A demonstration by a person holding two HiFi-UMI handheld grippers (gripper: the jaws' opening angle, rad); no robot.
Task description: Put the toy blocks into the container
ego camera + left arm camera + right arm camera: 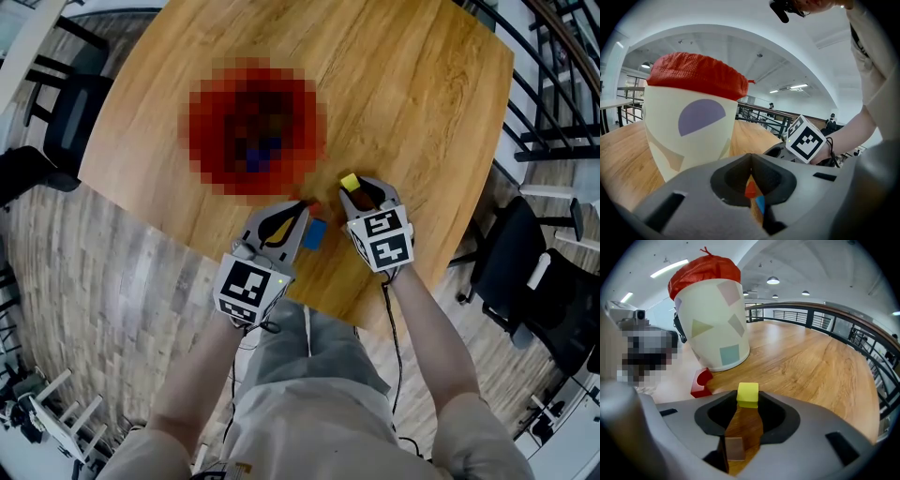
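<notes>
Yellow block (748, 393) sat on the wood desk (412, 112) between the right tool's (747, 404) tips, with both jaws closed against its sides. Left tool (302, 207) was narrow: jaws together at the tips, a thin slit behind them, nothing gripped. Container (715, 319), a white bucket with a red liner folded over its rim, stood near, at 11 o'clock from both tools in the head view. Red arch block (701, 383) lay just beside its base, at the container's 7 o'clock in the right gripper view. Blue block (315, 232) lay between the tools, at 4 o'clock from the left tool's tip. All three blocks were outside the container.
</notes>
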